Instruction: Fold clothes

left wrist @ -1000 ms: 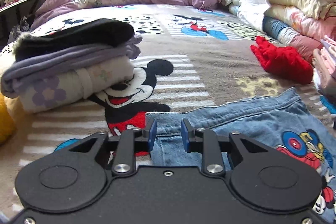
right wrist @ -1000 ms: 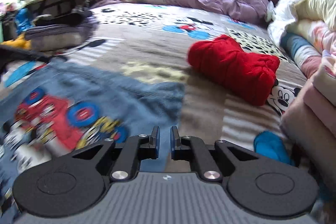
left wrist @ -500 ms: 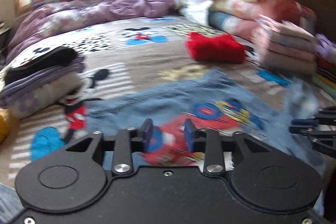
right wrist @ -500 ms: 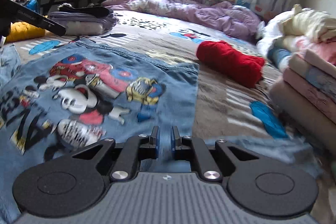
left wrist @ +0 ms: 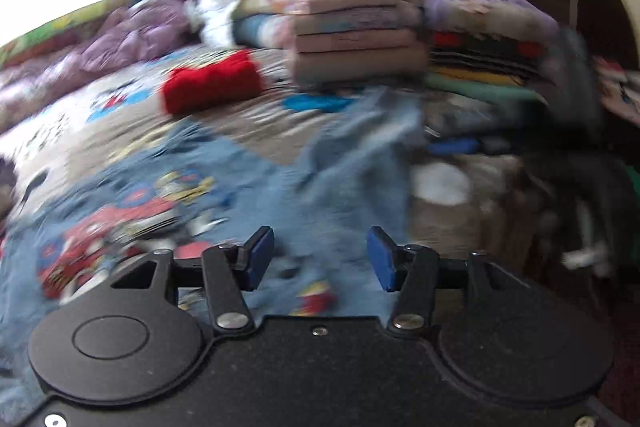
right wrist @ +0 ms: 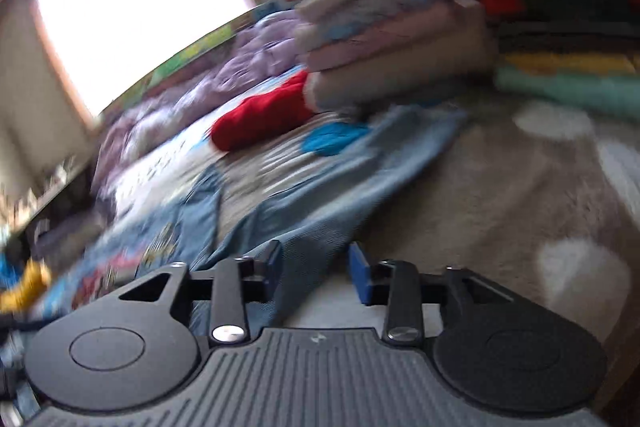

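right wrist view: both grippers opening over the denim garment (right wrist: 320,183)
soft, floppy denim; right gripper (right wrist: 314,273) spreading around its sleeve edge, left gripper (left wrist: 320,259) empty.

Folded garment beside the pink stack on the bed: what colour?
Bright red, plain with no print visible. It shows best in the left wrist view, though blurred.

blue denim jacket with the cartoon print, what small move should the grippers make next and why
Probably lower the right gripper onto the strip of the blue denim jacket with the cartoon print lying under it and close there. Its jaws are opening with nothing pinched, the fabric lies flat on the grey patterned blanket, and the left gripper, also opening, holds nothing. The blur makes the exact edge hard to pick out.
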Action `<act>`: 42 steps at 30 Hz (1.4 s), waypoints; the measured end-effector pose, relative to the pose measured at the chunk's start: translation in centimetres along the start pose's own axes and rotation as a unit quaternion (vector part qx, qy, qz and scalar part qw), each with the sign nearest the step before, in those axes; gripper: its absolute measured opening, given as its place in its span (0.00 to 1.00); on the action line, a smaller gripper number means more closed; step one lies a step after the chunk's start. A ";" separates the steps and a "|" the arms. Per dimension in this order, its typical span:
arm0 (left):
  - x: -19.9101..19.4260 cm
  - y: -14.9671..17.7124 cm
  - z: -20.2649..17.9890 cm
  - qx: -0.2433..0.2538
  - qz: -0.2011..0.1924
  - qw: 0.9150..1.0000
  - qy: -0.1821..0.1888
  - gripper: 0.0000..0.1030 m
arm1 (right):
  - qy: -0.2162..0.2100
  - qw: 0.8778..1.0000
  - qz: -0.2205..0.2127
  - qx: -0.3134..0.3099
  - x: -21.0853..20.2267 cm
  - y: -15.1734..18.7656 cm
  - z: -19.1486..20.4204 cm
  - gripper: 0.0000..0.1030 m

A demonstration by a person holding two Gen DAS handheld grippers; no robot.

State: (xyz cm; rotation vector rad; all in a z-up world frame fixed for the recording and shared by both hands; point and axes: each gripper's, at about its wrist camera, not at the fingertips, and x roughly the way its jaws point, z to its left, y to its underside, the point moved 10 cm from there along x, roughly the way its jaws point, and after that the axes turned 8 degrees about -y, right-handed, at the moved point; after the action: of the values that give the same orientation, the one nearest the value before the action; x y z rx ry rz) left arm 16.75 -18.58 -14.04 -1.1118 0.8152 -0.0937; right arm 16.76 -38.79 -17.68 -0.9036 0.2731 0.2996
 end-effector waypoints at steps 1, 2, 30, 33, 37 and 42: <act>0.2 -0.2 -1.3 0.018 -0.005 1.000 -0.005 0.49 | -0.003 1.000 -0.005 0.028 0.3 -0.3 -1.0 0.41; 0.7 -0.1 -2.6 0.046 -0.005 0.999 -0.013 0.49 | -0.008 0.998 -0.012 0.057 0.6 -0.7 -2.0 0.45; 4.0 3.3 -7.4 0.186 0.092 0.975 -0.082 0.15 | -0.030 0.985 -0.021 0.171 10.7 -9.2 -11.0 0.05; 3.1 2.8 -7.6 0.178 0.084 0.978 -0.072 0.15 | -0.018 0.984 -0.021 0.174 10.7 -9.1 -11.2 0.06; 3.1 2.0 -7.9 0.188 0.059 0.976 -0.090 0.17 | -0.023 0.984 -0.027 0.173 10.2 -8.9 -10.7 0.21; 5.9 0.3 -10.4 0.262 0.032 0.955 -0.135 0.31 | -0.031 0.990 -0.017 0.136 10.5 -8.4 -9.1 0.25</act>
State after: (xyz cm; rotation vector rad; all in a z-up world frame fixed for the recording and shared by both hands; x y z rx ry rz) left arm 14.42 -29.02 -19.44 -0.5792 0.5334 -0.0939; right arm 28.57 -49.52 -20.67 -0.6284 0.2332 0.2508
